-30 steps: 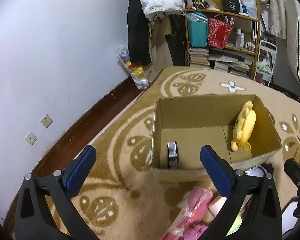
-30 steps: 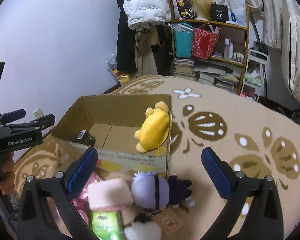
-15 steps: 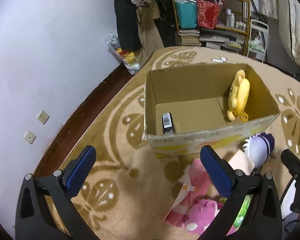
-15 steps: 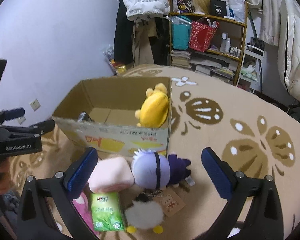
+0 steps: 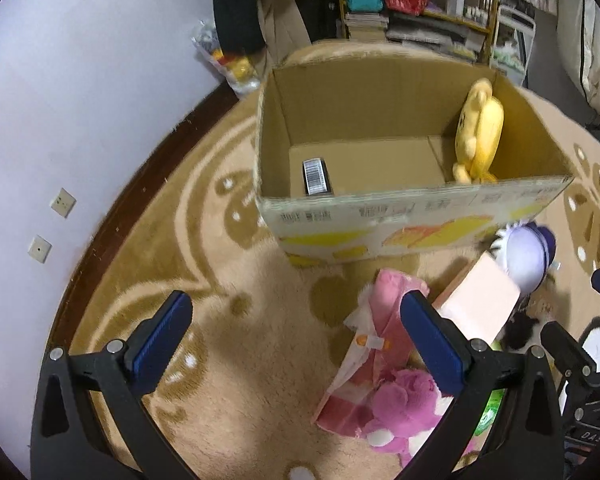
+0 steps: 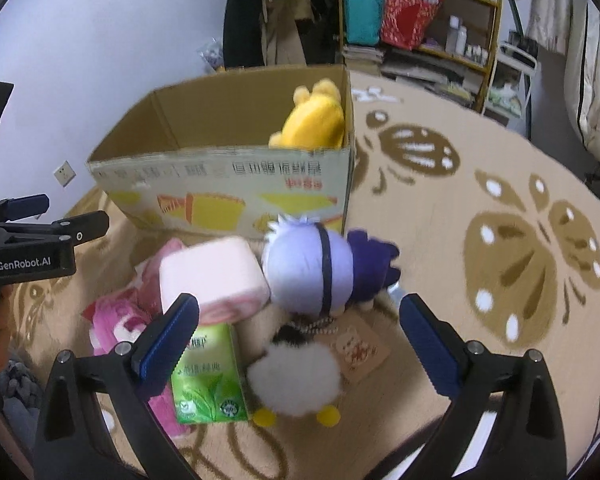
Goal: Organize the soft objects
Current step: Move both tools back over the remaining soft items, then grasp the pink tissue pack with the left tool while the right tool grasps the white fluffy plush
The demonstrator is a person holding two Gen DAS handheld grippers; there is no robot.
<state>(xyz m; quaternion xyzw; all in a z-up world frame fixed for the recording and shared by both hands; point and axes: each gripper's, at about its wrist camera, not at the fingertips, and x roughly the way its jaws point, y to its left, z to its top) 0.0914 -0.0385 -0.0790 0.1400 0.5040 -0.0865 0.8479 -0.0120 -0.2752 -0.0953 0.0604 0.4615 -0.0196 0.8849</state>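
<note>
An open cardboard box [image 5: 412, 208] [image 6: 228, 196] stands on the carpet with a yellow plush [image 5: 480, 132] [image 6: 316, 124] leaning in its right corner. In front of the box lie a pink block cushion [image 6: 212, 276] [image 5: 480, 304], a lilac-headed plush doll [image 6: 312, 268] [image 5: 528, 256], a white fluffy plush [image 6: 296, 376], a pink plush [image 5: 404, 412] [image 6: 116, 324] and a green tissue pack [image 6: 208, 376]. My left gripper [image 5: 296, 340] is open and empty above the carpet left of the pile. My right gripper [image 6: 300, 340] is open and empty above the white plush.
A small barcoded black item [image 5: 316, 176] lies in the box. A patterned beige carpet [image 6: 500, 240] covers the floor. A lilac wall [image 5: 80, 100] is at the left; a cluttered shelf [image 6: 416, 12] and hanging coats stand behind the box.
Both grippers have pulled back from the box and lowered toward the toy pile in front of it. Both stay open and empty.
</note>
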